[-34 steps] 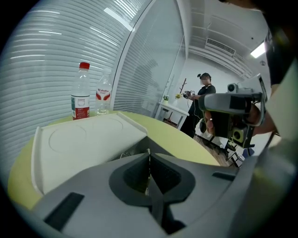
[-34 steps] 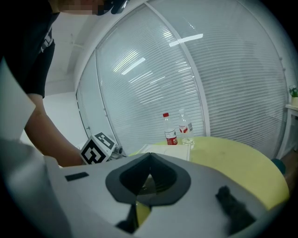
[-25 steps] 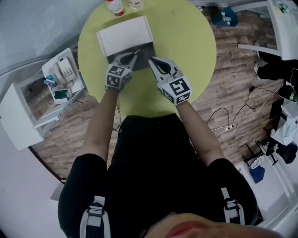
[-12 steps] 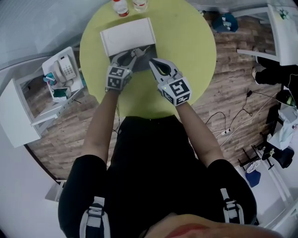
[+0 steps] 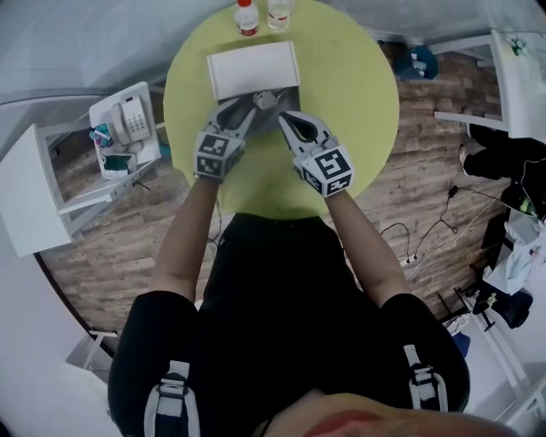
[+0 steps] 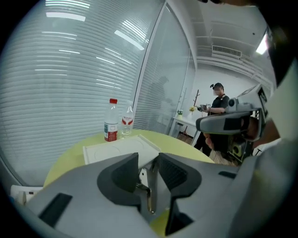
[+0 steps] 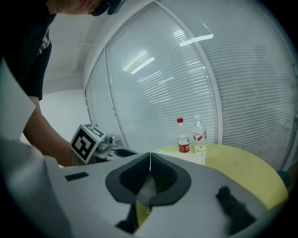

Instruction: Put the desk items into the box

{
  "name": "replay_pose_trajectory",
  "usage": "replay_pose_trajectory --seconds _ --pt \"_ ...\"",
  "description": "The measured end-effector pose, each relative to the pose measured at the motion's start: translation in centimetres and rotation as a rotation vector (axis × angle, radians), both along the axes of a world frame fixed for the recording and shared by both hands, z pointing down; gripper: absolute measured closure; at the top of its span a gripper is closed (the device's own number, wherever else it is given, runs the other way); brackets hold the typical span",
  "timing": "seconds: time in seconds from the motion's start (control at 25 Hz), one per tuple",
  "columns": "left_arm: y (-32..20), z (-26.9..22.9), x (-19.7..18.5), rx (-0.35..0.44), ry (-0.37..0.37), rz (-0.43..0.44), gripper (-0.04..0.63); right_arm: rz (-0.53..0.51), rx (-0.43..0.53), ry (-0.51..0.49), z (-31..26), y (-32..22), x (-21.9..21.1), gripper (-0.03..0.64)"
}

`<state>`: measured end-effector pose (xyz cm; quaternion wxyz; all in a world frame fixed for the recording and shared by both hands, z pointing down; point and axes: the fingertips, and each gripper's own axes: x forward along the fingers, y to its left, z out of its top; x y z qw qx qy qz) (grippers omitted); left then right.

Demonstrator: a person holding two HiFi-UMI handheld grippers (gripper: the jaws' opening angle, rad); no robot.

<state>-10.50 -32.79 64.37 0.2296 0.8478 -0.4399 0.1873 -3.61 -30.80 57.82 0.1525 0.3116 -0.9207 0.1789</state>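
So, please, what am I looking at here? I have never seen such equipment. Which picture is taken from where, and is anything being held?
There is no robot here. A person holds a two-jaw hand tool, called a gripper, in each hand. One picture comes from a camera on the person's head, looking down. The other two come from cameras riding on each gripper. On the round yellow-green table lies a white box, and behind it stand a red-labelled bottle and a clear bottle. The left gripper has just been opening its jaws. A small metal piece shows between them, but the pads do not press it. The right gripper has its jaws together; I cannot tell whether they pinch anything.
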Motion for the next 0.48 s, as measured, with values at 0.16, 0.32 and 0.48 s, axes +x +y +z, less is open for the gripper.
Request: replay_pose_trajectory --seconds 0.16,0.32,0.48 --pt "1.4 -4.4 -0.7 0.066 0.029 -0.002 0.465 -0.019 0.022 -0.004 -1.8 1.0 -1.2 0.598" --pt "3.0 -8.7 -1.4 0.127 0.062 -0.006 0.465 -0.053 0.059 -0.006 -4.2 2.0 -2.2 0.6" --pt "4.6 -12.8 -1.8 0.185 0.093 0.002 0.468 -0.088 0.082 -0.029 -7.1 3.1 -3.0 0.6"
